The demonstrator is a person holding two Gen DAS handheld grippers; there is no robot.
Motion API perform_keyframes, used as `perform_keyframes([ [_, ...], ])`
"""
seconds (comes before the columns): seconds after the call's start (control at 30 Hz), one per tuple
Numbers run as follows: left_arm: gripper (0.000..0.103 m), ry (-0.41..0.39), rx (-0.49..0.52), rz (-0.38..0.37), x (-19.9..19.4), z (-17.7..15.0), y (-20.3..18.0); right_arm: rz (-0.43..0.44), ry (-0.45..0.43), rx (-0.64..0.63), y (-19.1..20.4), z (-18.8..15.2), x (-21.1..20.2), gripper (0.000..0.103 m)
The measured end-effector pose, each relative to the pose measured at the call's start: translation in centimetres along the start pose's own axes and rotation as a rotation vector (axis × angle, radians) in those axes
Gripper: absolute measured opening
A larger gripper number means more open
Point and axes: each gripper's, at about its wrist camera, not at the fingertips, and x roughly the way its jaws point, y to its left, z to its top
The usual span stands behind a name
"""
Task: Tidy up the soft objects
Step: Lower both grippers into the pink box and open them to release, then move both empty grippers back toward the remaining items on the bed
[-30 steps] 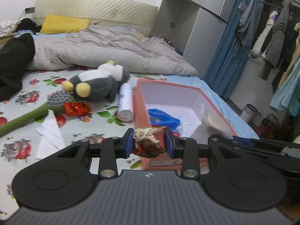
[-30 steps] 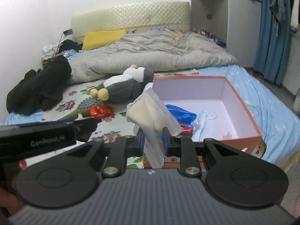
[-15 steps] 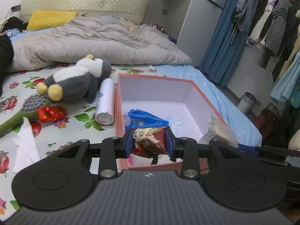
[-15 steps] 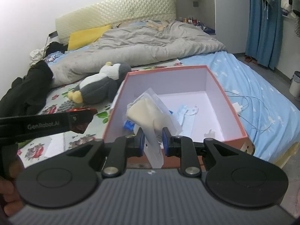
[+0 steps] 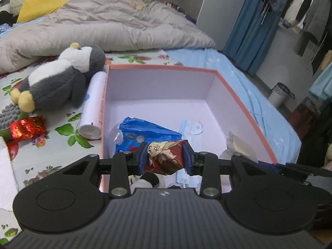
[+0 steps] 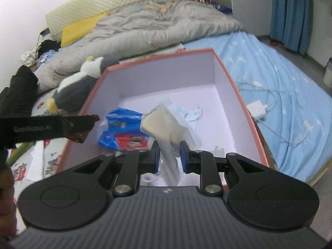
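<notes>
My left gripper [image 5: 165,155] is shut on a crumpled red-brown snack packet [image 5: 166,155], held over the near end of the open orange box [image 5: 234,91]. My right gripper [image 6: 169,157] is shut on a clear bag with beige cloth inside [image 6: 168,128], also over the box [image 6: 228,76]. Inside the box lie a blue plastic packet [image 5: 143,130] and a light blue face mask [image 5: 193,126]. In the right wrist view the left gripper [image 6: 81,128] reaches in from the left with the packet. The clear bag [image 5: 238,147] shows at the right in the left wrist view.
A grey and white plush penguin [image 5: 60,78], a white tube [image 5: 93,103], a shiny red packet [image 5: 27,126] and a green massage brush [image 5: 8,116] lie left of the box on the flowered sheet. A grey quilt [image 5: 108,27] fills the back. A white charger with cable [image 6: 257,108] lies right of the box.
Both grippers have moved forward and down over the box, each keeping hold of its item. The box now fills the middle of both views.
</notes>
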Motion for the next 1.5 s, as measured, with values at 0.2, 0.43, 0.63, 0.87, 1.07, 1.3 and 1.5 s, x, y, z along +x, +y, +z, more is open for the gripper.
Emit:
perform_keyframes([
  [0.2, 0.041, 0.041, 0.019, 0.025, 3.0, 0.5, -0.8, 0.005, 0.035, 0.024, -2.1, 0.0, 2.5, 0.025],
  [0.43, 0.043, 0.063, 0.018, 0.042, 4.3, 0.6, -1.1, 0.018, 0.055, 0.045, -3.0, -0.1, 3.6, 0.035],
  [0.63, 0.053, 0.050, 0.039, 0.029, 3.0, 0.3, -1.6, 0.027, 0.052, 0.072, -3.1, 0.1, 2.9, 0.054],
  [0.87, 0.054, 0.012, 0.045, 0.026, -0.5, -0.3, -1.7, 0.032, 0.005, 0.062, -2.2, -0.3, 0.0, 0.054],
  [1.07, 0.054, -0.032, 0.062, 0.022, -4.5, -1.3, -2.2, 0.050, -0.043, 0.059, -1.0, -1.0, -3.3, 0.054],
  [1.3, 0.054, -0.079, 0.059, 0.017, -9.1, -3.2, -2.1, 0.069, -0.085, 0.030, 1.0, -2.3, -6.8, 0.054],
  [1.5, 0.054, -0.124, 0.054, 0.021, -13.3, -5.2, -1.4, 0.089, -0.122, -0.022, 2.8, -3.1, -10.1, 0.054],
])
